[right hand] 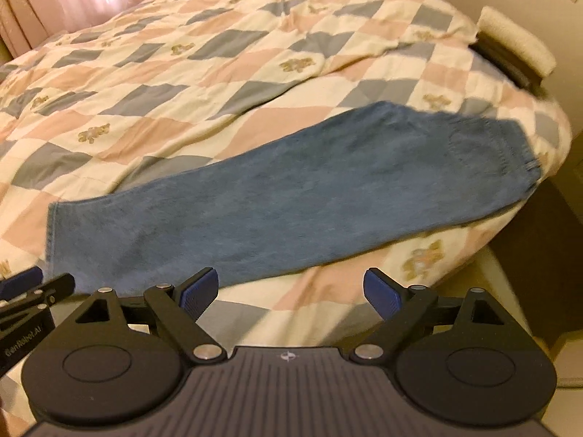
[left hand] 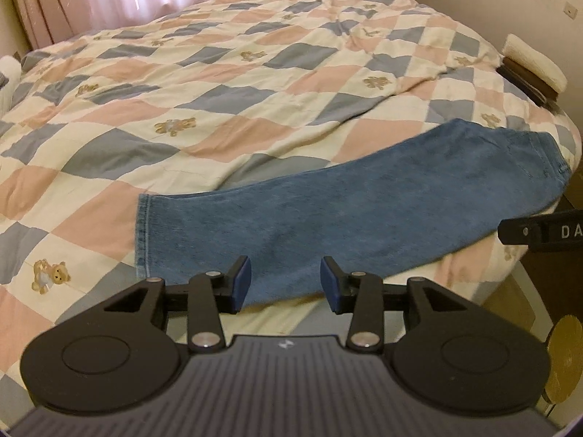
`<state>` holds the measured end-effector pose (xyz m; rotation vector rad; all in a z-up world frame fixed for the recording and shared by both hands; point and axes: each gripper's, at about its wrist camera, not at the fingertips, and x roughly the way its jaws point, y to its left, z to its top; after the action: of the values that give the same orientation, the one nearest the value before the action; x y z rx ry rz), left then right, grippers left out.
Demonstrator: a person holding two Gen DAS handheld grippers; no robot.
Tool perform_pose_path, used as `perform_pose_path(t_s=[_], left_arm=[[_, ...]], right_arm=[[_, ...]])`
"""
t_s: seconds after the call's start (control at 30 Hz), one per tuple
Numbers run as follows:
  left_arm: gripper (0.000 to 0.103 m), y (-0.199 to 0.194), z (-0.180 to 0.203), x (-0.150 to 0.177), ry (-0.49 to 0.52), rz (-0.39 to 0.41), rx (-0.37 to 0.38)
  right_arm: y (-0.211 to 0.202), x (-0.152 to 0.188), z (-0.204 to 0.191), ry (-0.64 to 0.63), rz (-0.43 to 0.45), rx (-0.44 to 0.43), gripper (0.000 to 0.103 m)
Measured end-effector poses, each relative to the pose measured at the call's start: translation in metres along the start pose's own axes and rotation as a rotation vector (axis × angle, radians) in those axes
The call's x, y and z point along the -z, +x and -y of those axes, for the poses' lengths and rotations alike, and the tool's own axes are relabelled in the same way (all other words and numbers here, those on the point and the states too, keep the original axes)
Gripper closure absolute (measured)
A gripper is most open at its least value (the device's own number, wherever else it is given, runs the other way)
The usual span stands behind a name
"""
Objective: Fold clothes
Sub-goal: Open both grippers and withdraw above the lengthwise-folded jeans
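Both grippers are held empty over the jeans (left hand: 328, 215) on the quilt (left hand: 182, 83); left gripper (left hand: 286, 284) is part-open; right gripper (right hand: 290, 293) is spread wide.

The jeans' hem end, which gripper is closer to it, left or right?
Left. The left gripper hangs open just beside the hem of the jeans; the right gripper sits open further toward the waistband.

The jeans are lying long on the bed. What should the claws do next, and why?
Probably lower the left claw onto the hem end of the jeans and pinch it. Both claws are open and empty, and the jeans lie flat and long on the quilt, not yet folded across.
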<state>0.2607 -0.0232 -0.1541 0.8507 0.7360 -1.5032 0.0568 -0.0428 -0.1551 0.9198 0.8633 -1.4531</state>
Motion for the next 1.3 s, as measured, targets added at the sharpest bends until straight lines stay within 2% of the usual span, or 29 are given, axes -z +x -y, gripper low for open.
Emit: perform_pose_path(t_s=[0.1,0.3,0.6,0.9,1.13,1.3], left_arm=[[0.063,-0.012,0.014,0.004,0.001,0.018,-0.007],[0.063,-0.033,0.031,0.007,0.001,0.050,-0.032],[0.061,-0.045,0.019,-0.001,-0.010,0.070,-0.072],[0.060,-0.016,-0.032,-0.019,0.038,0.032,-0.038],[0.060,0.012,-0.076,-0.034,0.084,-0.002,-0.001],[0.060,0.038,-0.111,-0.049,0.158,-0.028,0.042]], right_arm=[[-0.011,0.008,0.006,-0.068,0.046,0.048,0.012],[-0.027,0.015,0.013,-0.124,0.103,0.072,0.011],[-0.033,0.009,-0.001,-0.179,0.142,0.082,0.010],[-0.014,-0.005,-0.039,-0.177,0.114,0.112,0.009],[0.011,-0.017,-0.089,-0.129,0.055,0.163,0.009],[0.030,-0.024,-0.125,-0.093,0.011,0.199,0.009]])
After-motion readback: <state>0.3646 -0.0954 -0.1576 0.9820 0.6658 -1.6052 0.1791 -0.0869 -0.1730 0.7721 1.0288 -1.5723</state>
